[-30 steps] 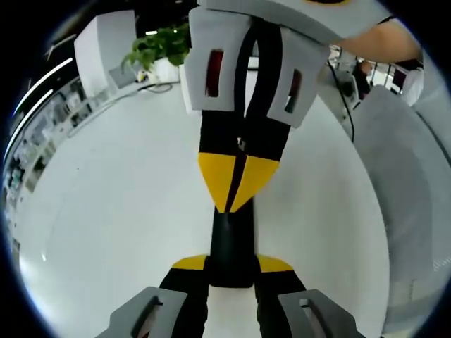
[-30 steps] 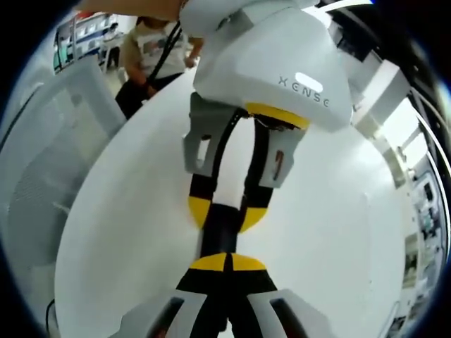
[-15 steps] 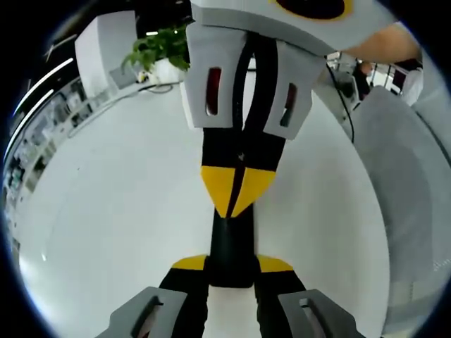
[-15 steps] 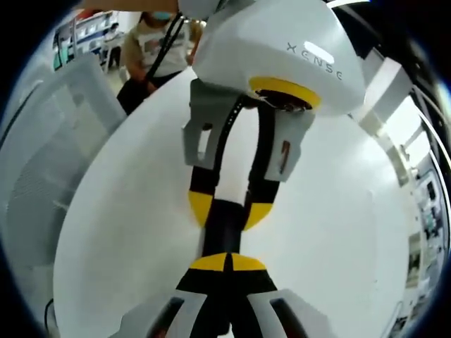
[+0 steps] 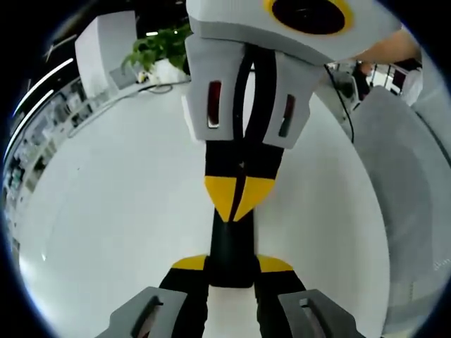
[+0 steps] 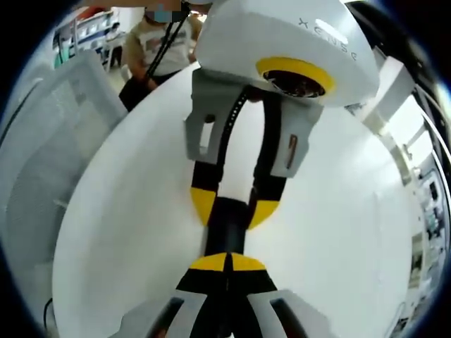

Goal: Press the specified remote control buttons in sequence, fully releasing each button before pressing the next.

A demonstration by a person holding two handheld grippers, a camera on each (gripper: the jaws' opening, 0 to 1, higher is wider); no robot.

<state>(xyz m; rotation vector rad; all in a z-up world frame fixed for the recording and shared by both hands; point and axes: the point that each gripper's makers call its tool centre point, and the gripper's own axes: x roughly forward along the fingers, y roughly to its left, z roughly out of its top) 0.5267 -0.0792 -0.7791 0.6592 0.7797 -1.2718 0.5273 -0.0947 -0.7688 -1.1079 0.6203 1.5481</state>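
White round table point(image 5: 106, 211), glossy, bare surface visible in both gripper views. Green potted plant point(image 5: 158, 46) in a white pot just past the table's far edge, white pillar point(image 5: 102, 49) beside it. Grey mesh chair point(image 5: 412, 183) at the table's edge. Person in a light top point(image 6: 151, 42) stands beyond the table. Shelving point(image 6: 88, 35) behind.

right gripper point(image 5: 237, 201): in the left gripper view its closed yellow tips sit lower on the remote control point(image 5: 231, 250) than a second ago
left gripper point(image 6: 227, 211): in the right gripper view, its body has tilted, showing more of its underside
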